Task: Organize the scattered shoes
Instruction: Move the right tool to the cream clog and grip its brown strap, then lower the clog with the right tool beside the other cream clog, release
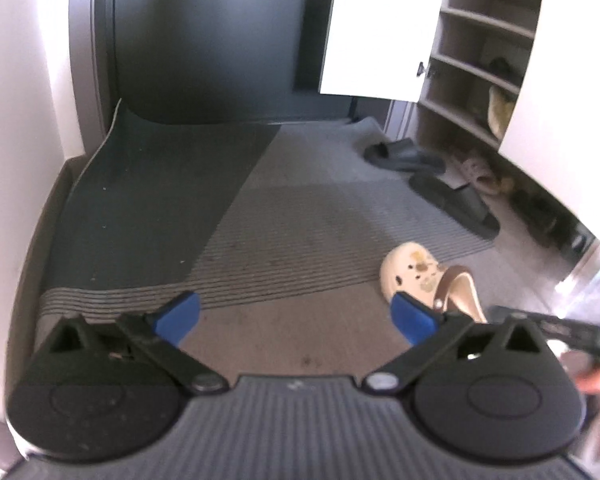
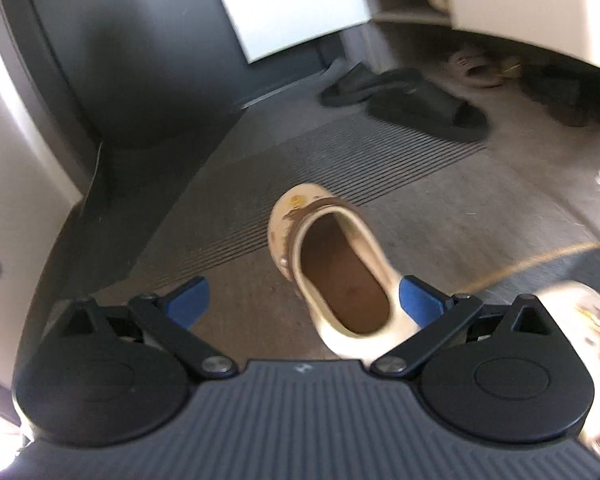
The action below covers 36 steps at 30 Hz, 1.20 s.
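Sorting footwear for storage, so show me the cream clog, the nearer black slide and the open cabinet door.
cream clog [image 2: 342,276], right wrist view, brown insole.
nearer black slide [image 1: 456,204], left wrist view, strap.
open cabinet door [image 1: 380,28], left wrist view, white panel.

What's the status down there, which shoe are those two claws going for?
Left gripper open, empty. Right gripper open, closing in on the cream clog, not gripped. Black slides on the striped mat beyond; path clear.

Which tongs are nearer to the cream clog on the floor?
Right. The right tongs are open around the cream clog heel; the left tongs are beside it, open.
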{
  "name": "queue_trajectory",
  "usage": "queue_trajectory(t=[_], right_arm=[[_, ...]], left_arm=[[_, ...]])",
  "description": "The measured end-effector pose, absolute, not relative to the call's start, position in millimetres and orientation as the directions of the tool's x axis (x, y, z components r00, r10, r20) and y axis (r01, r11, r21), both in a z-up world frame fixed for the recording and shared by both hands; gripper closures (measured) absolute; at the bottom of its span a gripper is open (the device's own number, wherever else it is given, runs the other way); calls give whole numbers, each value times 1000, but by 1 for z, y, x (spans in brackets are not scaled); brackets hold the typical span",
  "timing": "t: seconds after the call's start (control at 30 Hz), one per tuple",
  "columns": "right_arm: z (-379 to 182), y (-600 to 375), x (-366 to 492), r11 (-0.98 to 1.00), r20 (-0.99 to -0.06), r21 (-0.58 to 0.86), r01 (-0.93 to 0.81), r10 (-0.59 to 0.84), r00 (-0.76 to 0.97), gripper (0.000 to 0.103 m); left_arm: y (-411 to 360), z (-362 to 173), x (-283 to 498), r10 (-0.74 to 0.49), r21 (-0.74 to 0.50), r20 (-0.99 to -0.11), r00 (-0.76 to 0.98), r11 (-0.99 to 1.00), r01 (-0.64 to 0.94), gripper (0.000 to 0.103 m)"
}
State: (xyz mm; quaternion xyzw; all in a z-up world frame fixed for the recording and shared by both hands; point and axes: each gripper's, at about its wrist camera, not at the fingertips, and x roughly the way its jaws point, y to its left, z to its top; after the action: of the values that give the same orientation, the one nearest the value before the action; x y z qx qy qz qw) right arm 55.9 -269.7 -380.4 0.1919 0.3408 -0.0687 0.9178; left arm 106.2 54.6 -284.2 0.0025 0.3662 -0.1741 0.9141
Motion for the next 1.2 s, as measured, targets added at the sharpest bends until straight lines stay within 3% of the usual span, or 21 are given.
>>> queue_trajectory(t=[0.13,0.17,0.2,0.33,0.37,0.4,0.43,0.53,0.73,0.93,1.2], right_arm=[[-410,-279,120,913,-690,340,227,78,720,1],[-415,-280,127,910,-694,346,227,86,714,6],[-428,-282,149,905,-727,344,251,87,681,17],[-452,-283,175,879,-754,374,295,103,648,40],[-457,-284,179,870,-751,395,294,122,648,56],[-458,-285,180,869,-751,398,294,124,648,81],[-460,-287,180,862,-744,409,298,126,656,84],[-453,-290,173,862,-722,406,303,99,685,84],[-428,-303,125,836,-697,441,326,91,711,84],[-415,-313,67,859,-731,376,348,44,681,84],[-423,-301,-5,868,-765,313,386,-10,644,84]], left_arm=[[54,-304,117,-350,-190,-737,578,928,319,0],[57,-306,118,-346,-192,-742,575,931,312,0],[61,-309,118,-340,-196,-747,572,934,299,0],[72,-320,123,-330,-223,-765,553,941,254,0],[73,-322,123,-327,-220,-769,549,942,253,0],[74,-325,123,-322,-211,-774,545,943,257,0],[74,-328,123,-316,-202,-779,541,944,261,0],[77,-336,118,-272,-144,-797,539,953,268,0],[83,-337,112,-336,-219,-790,513,936,275,0],[76,-335,105,-375,-211,-765,524,914,347,0],[61,-347,100,-368,-204,-794,484,911,358,0]])
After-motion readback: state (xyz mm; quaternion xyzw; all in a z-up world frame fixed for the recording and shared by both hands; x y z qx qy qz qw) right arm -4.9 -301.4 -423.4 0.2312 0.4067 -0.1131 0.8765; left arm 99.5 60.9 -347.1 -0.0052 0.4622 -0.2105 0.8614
